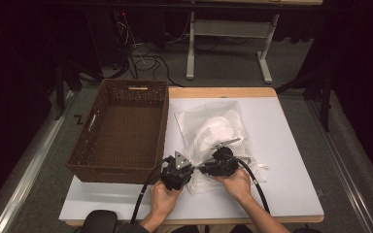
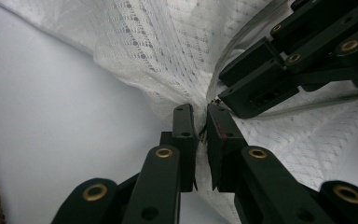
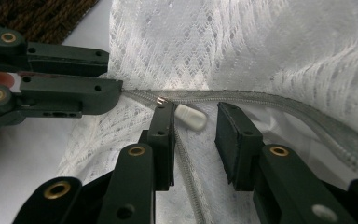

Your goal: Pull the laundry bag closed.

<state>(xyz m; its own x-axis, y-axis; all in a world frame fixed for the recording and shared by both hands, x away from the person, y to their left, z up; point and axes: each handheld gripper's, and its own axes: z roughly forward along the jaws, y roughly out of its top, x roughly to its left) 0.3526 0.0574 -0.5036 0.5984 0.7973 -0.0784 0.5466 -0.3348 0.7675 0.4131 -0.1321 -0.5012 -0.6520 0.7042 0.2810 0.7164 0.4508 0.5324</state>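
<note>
White table cover (image 1: 281, 160) is carrying the mesh laundry bag (image 1: 212, 127) beside the wicker basket (image 1: 121, 131). Left gripper (image 2: 200, 122) is pinching the mesh by the zipper; right gripper (image 3: 193, 122) is standing spread around the zipper pull (image 3: 191, 116). If the jaws are closing off-centre, the pull may slip out.

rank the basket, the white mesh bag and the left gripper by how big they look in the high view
1. basket, plainly largest
2. white mesh bag
3. left gripper, smallest, though it sits nearest the camera's side of the table
</note>
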